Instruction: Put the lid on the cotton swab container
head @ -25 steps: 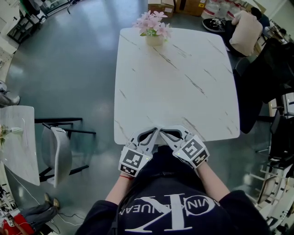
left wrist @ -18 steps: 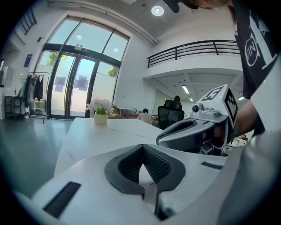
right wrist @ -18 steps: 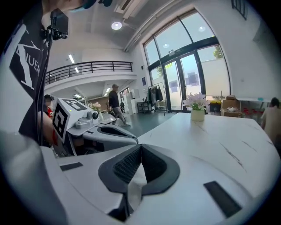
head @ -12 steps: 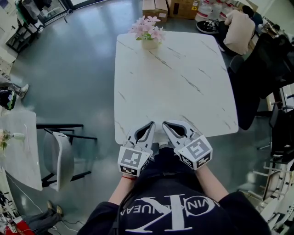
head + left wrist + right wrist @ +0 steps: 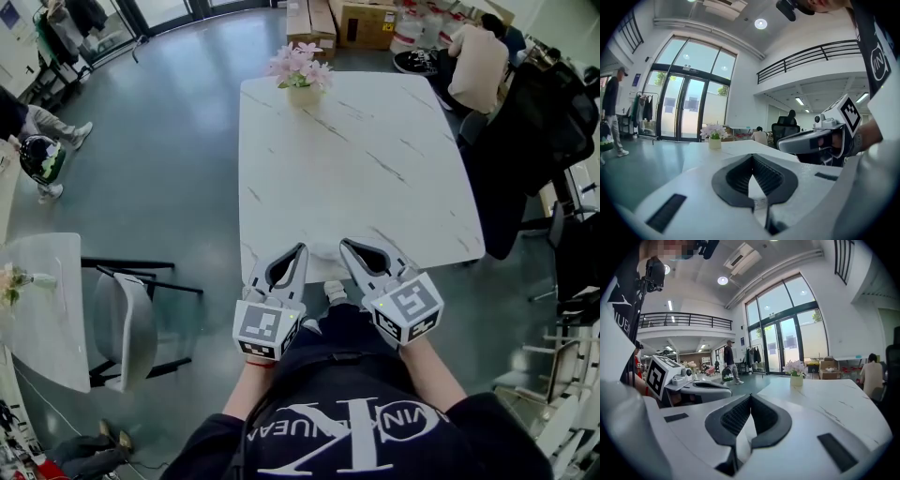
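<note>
I see no cotton swab container and no lid in any view. The white marble table (image 5: pixel 375 169) carries only a small pot of pink flowers (image 5: pixel 300 75) at its far edge. My left gripper (image 5: pixel 301 248) hovers at the table's near edge with its jaws shut and nothing between them. My right gripper (image 5: pixel 345 245) is beside it, a short gap away, also shut and empty. In the left gripper view the left gripper (image 5: pixel 752 156) points across the tabletop toward the flower pot (image 5: pixel 714 136). The right gripper (image 5: pixel 750 398) points the same way, toward the flower pot (image 5: pixel 796 371).
A grey chair (image 5: pixel 122 319) and a second marble table (image 5: pixel 37 309) stand to my left. A seated person (image 5: pixel 473 61) and a black office chair (image 5: pixel 539 131) are beyond the table's right side. Cartons (image 5: pixel 366 19) sit on the floor behind. A person (image 5: pixel 729 361) walks near the glass doors.
The two grippers' tips, touching a second ago, have moved apart at the table's near edge. The head view has shifted slightly.
</note>
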Action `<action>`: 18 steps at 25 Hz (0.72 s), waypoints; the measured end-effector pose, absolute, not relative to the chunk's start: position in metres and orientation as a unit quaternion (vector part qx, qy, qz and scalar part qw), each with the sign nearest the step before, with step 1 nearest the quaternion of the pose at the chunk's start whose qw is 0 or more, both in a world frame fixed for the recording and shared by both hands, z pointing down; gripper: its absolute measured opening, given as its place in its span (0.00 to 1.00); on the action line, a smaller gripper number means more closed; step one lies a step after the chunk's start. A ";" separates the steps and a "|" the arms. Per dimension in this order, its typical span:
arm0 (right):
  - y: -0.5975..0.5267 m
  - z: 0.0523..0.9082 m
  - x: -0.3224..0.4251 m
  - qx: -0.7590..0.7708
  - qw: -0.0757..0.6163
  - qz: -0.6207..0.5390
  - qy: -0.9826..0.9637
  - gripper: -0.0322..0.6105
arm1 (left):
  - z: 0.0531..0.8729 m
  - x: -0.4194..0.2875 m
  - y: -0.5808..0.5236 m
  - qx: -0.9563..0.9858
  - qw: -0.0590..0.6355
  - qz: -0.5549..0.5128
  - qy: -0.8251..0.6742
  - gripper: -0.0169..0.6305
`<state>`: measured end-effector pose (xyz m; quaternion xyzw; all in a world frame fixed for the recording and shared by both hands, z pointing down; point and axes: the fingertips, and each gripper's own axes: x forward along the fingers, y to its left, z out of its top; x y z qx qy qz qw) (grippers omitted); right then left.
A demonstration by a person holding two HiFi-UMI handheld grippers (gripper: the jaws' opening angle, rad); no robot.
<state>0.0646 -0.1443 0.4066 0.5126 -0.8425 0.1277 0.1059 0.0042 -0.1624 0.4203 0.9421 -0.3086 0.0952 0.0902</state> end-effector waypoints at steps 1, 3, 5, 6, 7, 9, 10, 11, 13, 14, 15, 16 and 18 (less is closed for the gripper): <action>-0.141 0.404 0.064 0.518 0.102 0.126 -0.840 0.05 | 0.418 0.001 -0.159 0.942 0.088 0.093 -0.309 0.03; -0.134 0.398 0.063 0.529 0.096 0.122 -0.834 0.05 | 0.413 -0.004 -0.153 0.943 0.085 0.090 -0.310 0.03; -0.127 0.393 0.062 0.542 0.091 0.115 -0.827 0.05 | 0.409 -0.008 -0.145 0.943 0.083 0.086 -0.310 0.03; -0.123 0.390 0.060 0.548 0.088 0.110 -0.824 0.05 | 0.407 -0.010 -0.141 0.944 0.081 0.084 -0.309 0.03; -0.119 0.388 0.059 0.553 0.085 0.106 -0.822 0.05 | 0.405 -0.012 -0.137 0.944 0.080 0.082 -0.309 0.03; -0.111 0.384 0.055 0.559 0.078 0.100 -0.819 0.05 | 0.402 -0.016 -0.130 0.945 0.077 0.078 -0.307 0.03; -0.107 0.383 0.053 0.561 0.076 0.098 -0.819 0.05 | 0.400 -0.017 -0.127 0.946 0.075 0.077 -0.306 0.03; -0.103 0.382 0.051 0.562 0.074 0.097 -0.818 0.05 | 0.400 -0.018 -0.124 0.946 0.073 0.076 -0.305 0.03; -0.096 0.382 0.049 0.565 0.073 0.098 -0.816 0.05 | 0.399 -0.020 -0.117 0.947 0.071 0.076 -0.303 0.03; -0.092 0.383 0.049 0.565 0.073 0.099 -0.816 0.05 | 0.398 -0.020 -0.114 0.948 0.070 0.077 -0.302 0.03; -0.088 0.383 0.048 0.565 0.074 0.100 -0.815 0.05 | 0.398 -0.021 -0.111 0.948 0.069 0.078 -0.301 0.03; -0.085 0.383 0.047 0.565 0.074 0.101 -0.816 0.05 | 0.398 -0.022 -0.108 0.948 0.069 0.079 -0.301 0.03; -0.078 0.383 0.044 0.563 0.074 0.102 -0.817 0.05 | 0.398 -0.024 -0.102 0.948 0.068 0.079 -0.301 0.03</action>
